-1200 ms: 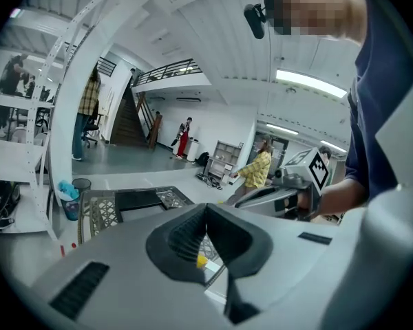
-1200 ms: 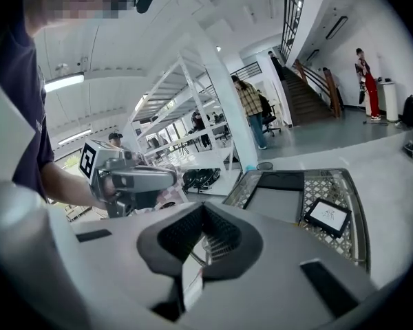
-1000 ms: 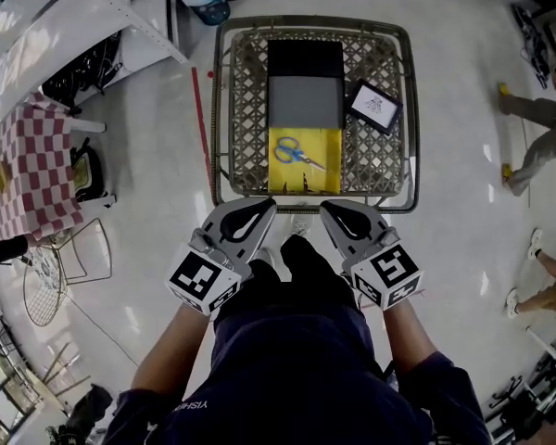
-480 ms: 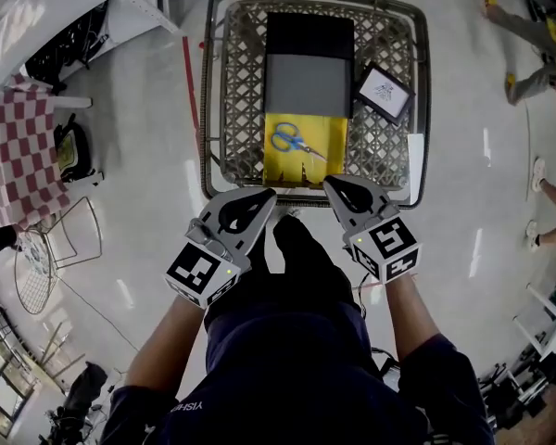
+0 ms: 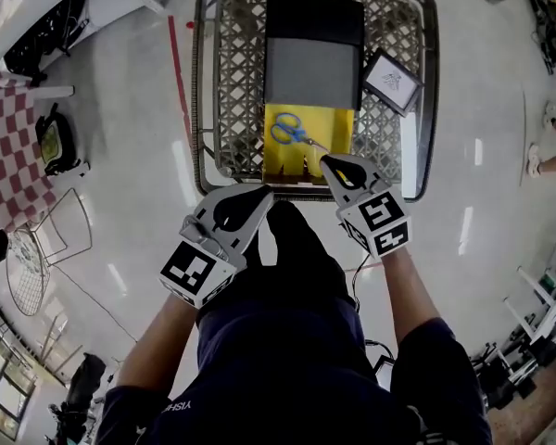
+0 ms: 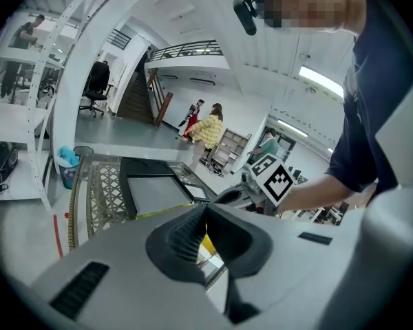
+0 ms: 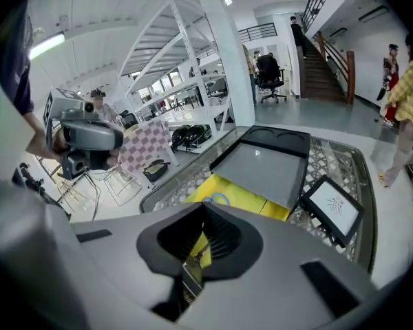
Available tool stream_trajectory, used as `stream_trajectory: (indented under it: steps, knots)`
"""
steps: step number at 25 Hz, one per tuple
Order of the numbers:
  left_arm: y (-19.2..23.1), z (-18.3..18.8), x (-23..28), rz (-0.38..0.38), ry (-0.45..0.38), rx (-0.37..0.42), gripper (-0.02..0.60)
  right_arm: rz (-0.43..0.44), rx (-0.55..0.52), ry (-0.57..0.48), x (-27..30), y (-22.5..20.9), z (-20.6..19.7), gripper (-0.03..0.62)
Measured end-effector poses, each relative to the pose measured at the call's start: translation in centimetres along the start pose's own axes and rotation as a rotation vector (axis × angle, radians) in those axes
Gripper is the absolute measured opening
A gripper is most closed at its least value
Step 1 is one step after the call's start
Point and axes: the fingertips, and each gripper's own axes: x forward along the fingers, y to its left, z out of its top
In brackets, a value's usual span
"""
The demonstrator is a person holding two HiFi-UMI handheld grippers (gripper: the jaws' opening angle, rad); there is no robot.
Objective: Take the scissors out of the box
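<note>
We stand in a large, bright lab or workshop hall: a glossy pale floor (image 5: 120, 156), white metal racks (image 7: 182, 53), a staircase (image 7: 322, 74) up to a railed gallery (image 6: 187, 48), an office chair (image 7: 268, 69), a red-checked tablecloth (image 5: 9, 156), and people (image 6: 208, 126) standing about in the open space.

Basket (image 5: 230, 91) of bare metal lattice; floor (image 5: 120, 156) glossy, smooth; box (image 5: 332, 123) matt, perhaps cardboard; scissors (image 5: 292, 134) with plastic handles.

Head view steeply down over basket (image 5: 232, 82), gripper views low beside it, facing across, all sharing yellow box (image 5: 335, 128).
</note>
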Motion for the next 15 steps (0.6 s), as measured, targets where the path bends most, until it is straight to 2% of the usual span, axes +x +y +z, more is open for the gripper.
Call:
stream_trajectory:
  steps: [5,9,15]
  knots:
    - [0.6,-1.1,-0.2,-0.020,0.014,-0.034,0.025,-0.012,-0.024,0.069,2.0,-0.5,-1.1,0.018]
    - [1.2,-2.6,-0.8,-0.024,0.059,-0.059,0.025,-0.026,-0.066,0.152,3.7,-1.1,-2.3,0.018]
    - [1.8,-2.4,-0.9,-0.047,0.026,-0.099,0.025,-0.045,-0.138,0.279,5.8,-1.8,-4.2,0.020]
